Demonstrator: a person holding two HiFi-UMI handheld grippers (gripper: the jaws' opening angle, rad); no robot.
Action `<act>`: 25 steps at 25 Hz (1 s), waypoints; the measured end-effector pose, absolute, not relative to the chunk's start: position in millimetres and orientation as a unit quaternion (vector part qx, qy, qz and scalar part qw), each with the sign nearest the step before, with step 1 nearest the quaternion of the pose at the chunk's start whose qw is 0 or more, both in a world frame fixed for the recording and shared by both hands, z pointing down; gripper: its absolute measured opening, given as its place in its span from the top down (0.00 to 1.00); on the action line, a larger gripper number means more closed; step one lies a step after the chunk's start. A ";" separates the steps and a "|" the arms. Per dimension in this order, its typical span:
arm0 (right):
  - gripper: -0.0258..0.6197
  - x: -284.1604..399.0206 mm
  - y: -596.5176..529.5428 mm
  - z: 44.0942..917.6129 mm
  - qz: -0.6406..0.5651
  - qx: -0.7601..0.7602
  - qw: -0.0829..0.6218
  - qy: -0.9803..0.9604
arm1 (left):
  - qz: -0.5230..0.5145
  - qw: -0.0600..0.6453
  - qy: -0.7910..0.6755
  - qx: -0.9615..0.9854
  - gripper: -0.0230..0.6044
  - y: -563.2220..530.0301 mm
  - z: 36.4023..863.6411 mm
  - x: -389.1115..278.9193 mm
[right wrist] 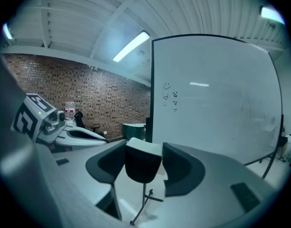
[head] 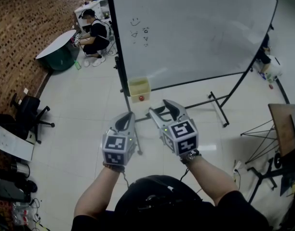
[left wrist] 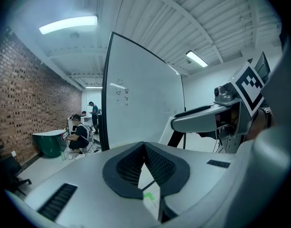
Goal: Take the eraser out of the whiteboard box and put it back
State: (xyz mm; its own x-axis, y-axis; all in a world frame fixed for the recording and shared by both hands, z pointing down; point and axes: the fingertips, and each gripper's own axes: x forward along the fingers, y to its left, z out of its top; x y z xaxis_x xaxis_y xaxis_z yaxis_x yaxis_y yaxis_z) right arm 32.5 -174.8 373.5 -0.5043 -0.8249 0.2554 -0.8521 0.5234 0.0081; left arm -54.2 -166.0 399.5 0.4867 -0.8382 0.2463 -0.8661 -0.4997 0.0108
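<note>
Ceiling tube lights (left wrist: 69, 24) brighten evenly; fisheye edges warp and darken.

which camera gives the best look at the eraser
The right gripper view: the eraser sits between the right gripper's jaws, dark body and white top plain to see. The head view gives at most a dark sliver of it from above. The left gripper view shows that gripper side-on, with no eraser to make out.

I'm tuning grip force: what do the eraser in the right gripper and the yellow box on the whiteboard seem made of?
The eraser has a dark, matte body, probably felt or foam, under a pale, smooth top, likely plastic. The whiteboard box is pale yellow with a slight sheen, probably plastic, though it is too small to be sure.
</note>
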 end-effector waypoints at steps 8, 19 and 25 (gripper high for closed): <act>0.55 54.5 -180.7 371.2 0.055 0.463 0.108 -0.878 | 0.106 0.070 -0.522 0.843 0.97 -166.1 403.5 -35.4; 0.55 69.6 -200.5 381.3 0.061 0.437 0.104 -0.891 | 0.121 0.085 -0.558 0.817 0.97 -171.7 422.9 -27.5; 0.55 64.1 -227.6 387.2 0.064 0.435 0.105 -0.892 | 0.125 0.094 -0.560 0.813 0.97 -194.0 430.7 -32.6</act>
State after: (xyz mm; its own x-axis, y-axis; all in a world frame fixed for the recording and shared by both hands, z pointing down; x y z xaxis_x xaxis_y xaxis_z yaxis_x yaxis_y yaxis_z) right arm 64.1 -227.6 387.2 -0.5988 -0.7633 0.2424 -0.7901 0.6125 -0.0231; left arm -32.6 -194.0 430.7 0.3410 -0.8882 0.3079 -0.9349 -0.3547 0.0123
